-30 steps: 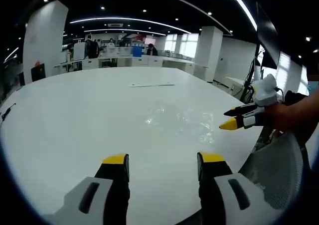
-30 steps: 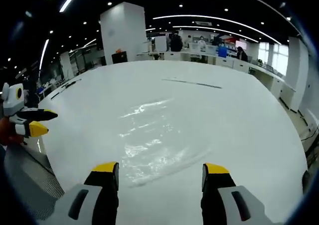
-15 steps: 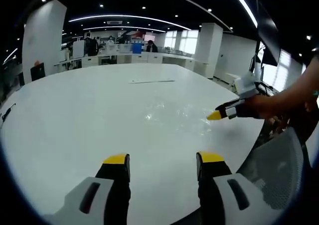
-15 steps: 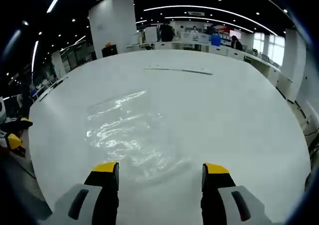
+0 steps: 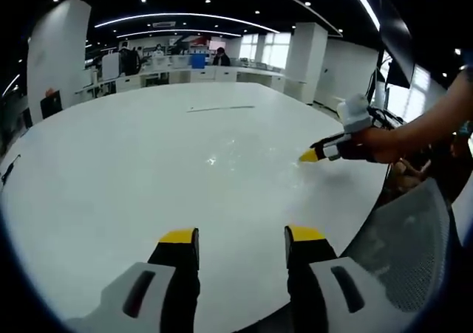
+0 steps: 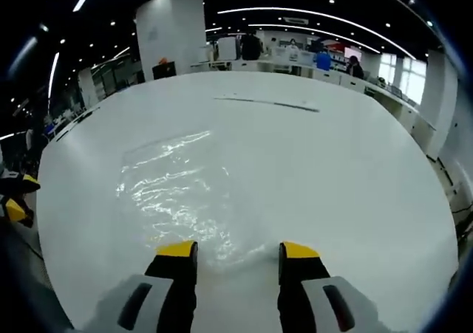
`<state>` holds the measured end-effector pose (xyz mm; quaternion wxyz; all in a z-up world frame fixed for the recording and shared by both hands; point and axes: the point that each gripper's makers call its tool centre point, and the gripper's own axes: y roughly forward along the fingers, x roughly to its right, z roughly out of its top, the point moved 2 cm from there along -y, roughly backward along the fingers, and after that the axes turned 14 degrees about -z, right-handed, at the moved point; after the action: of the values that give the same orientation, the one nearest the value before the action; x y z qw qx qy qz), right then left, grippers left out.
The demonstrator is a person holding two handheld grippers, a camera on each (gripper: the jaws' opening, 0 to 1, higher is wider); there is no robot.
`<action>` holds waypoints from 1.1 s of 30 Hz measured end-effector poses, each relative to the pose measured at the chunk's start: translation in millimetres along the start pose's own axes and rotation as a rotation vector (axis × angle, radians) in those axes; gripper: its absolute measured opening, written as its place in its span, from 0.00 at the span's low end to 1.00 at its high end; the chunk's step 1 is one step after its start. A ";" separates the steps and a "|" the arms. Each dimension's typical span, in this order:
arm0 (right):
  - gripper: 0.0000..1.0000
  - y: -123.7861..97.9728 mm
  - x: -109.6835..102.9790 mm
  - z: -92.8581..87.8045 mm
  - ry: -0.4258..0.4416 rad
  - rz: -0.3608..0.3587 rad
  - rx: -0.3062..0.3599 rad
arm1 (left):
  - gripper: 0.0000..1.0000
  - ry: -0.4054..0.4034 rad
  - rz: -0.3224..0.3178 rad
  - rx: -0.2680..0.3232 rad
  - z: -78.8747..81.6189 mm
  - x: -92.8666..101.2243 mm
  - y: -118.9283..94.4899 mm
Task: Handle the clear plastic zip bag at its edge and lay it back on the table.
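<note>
The clear plastic zip bag (image 6: 177,189) lies flat on the white table (image 6: 355,170), visible mostly as glints. My right gripper (image 6: 238,250) is open just above the table, and the bag's near edge sits between its yellow fingertips (image 6: 177,249). In the left gripper view the bag (image 5: 240,159) is a faint shine at mid-table, with the right gripper (image 5: 314,154) reaching to its right side in a person's hand (image 5: 377,142). My left gripper (image 5: 242,235) is open and holds nothing near the table's front edge. Its yellow tips also appear at the left rim as the left gripper (image 6: 13,200).
A thin dark strip (image 6: 267,104) lies across the far part of the table. A grey mesh chair back (image 5: 414,252) stands at the table's right edge. Desks, screens and people (image 5: 222,56) are far behind, with a white pillar (image 6: 170,30) beyond the table.
My right gripper has moved forward and down to the bag's near edge, and its jaws have narrowed somewhat. The left gripper has stayed roughly in place.
</note>
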<state>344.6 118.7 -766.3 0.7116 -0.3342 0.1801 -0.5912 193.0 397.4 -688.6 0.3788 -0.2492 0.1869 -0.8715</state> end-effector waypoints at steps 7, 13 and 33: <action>0.22 0.3 -10.8 -0.7 0.007 0.024 0.006 | 0.43 0.019 -0.009 -0.024 -3.4 2.3 3.0; 0.08 -6.1 -22.0 -2.5 0.032 0.042 0.006 | 0.42 0.022 -0.014 -0.028 -4.0 3.1 3.4; 0.05 -35.7 -56.1 7.2 0.035 0.150 0.062 | 0.40 0.137 -0.061 -0.066 -0.6 17.1 20.9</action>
<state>310.4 171.7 -744.4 0.7605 -0.2873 0.1987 -0.5474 194.5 371.1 -694.8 0.3298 -0.2070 0.2333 -0.8910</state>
